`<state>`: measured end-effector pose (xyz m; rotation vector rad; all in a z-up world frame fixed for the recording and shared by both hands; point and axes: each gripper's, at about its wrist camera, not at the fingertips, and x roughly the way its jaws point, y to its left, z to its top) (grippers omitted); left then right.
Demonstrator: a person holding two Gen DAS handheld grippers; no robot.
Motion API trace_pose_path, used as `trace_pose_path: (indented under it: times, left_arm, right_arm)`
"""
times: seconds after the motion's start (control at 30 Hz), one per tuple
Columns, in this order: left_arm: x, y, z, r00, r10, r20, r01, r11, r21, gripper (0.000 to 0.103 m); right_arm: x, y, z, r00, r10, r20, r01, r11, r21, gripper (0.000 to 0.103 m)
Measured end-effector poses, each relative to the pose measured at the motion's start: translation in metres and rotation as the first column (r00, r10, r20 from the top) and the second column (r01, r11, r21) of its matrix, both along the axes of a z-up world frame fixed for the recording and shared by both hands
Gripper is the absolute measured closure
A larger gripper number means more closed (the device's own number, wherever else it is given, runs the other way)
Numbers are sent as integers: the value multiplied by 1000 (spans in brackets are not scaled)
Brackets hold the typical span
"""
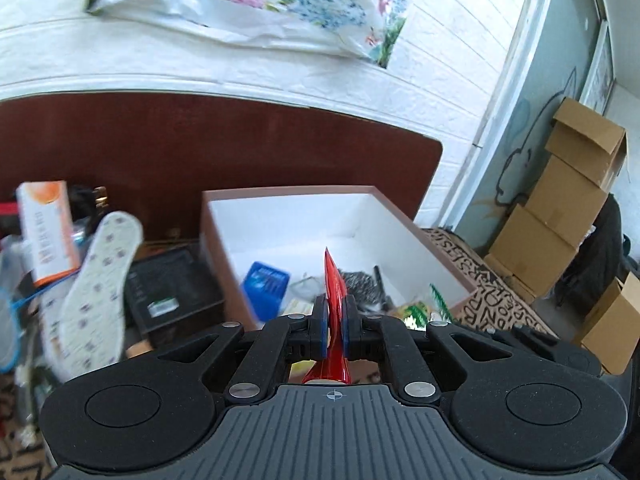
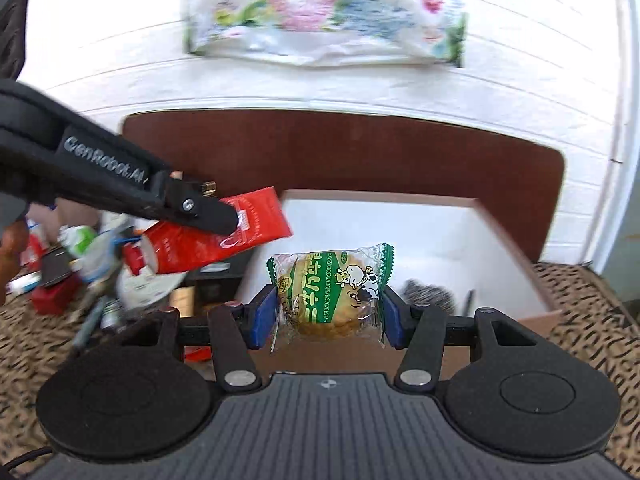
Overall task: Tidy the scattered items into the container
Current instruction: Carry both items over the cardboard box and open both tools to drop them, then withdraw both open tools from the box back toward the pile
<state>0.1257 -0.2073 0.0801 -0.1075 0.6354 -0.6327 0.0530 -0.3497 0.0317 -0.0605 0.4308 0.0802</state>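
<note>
Left gripper (image 1: pixel 335 330) pinches red tube (image 1: pixel 334 280); right gripper (image 2: pixel 327 314) clamps biscuit packet (image 2: pixel 330 294) — both before box (image 2: pixel 516 204).

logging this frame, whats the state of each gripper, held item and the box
left gripper: shut on red tube
red tube: held off the surface, left of the box
right gripper: shut on biscuit packet
biscuit packet: sealed, held at the box's near edge
box: open-topped, some items already inside
insole: outside the box, on the clutter
</note>
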Motion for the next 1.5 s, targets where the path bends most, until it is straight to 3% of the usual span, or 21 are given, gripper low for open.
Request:
trace_pose_path:
  times: [0.13,0.5,0.77,0.83,0.87,0.9,0.93,1.0,1.1,1.2,1.5]
  left_arm:
    - [31,-28,-9,1000,-12,-13,12,1000,13,101]
    - [127,-75,-53,993,4,-121,0,999,33,102]
    - [145,-82,-67,993,15,-120,-7,998,63,95]
    - [147,-80,-69,992,26,-122,-18,997,69,75]
    - [147,-79,-70,993,36,-116,-28,997,70,71]
    - [146,-77,-69,993,50,-103,-43,997,67,53]
    - [144,-75,-68,994,61,-88,-56,997,60,27]
    - [137,-70,-62,995,97,-32,-96,994,43,6]
    - [126,-64,-52,993,112,34,-113,993,30,0]
    - [120,-62,-47,994,111,22,-112,993,36,0]
    - [92,-52,-50,994,108,-14,-107,993,51,0]
  right_arm:
    - [38,-21,-2,999,-33,-19,33,999,-6,44]
    - [142,-62,-30,980,-61,-191,47,996,-80,44]
    - [172,-67,-42,974,-55,-219,31,993,-112,42]
    - [176,-66,-45,972,-51,-229,24,993,-117,41]
    - [176,-65,-47,972,-51,-230,23,992,-123,41]
    - [177,-64,-47,972,-47,-231,17,991,-130,40]
    - [176,-63,-48,972,-40,-230,9,990,-138,37]
    - [172,-62,-46,977,-48,-207,15,988,-156,20]
    - [161,-61,-42,984,-58,-169,25,981,-194,11]
    - [148,-59,-36,986,-59,-154,28,980,-196,2]
    - [120,-44,-26,989,-36,-145,10,984,-177,1]
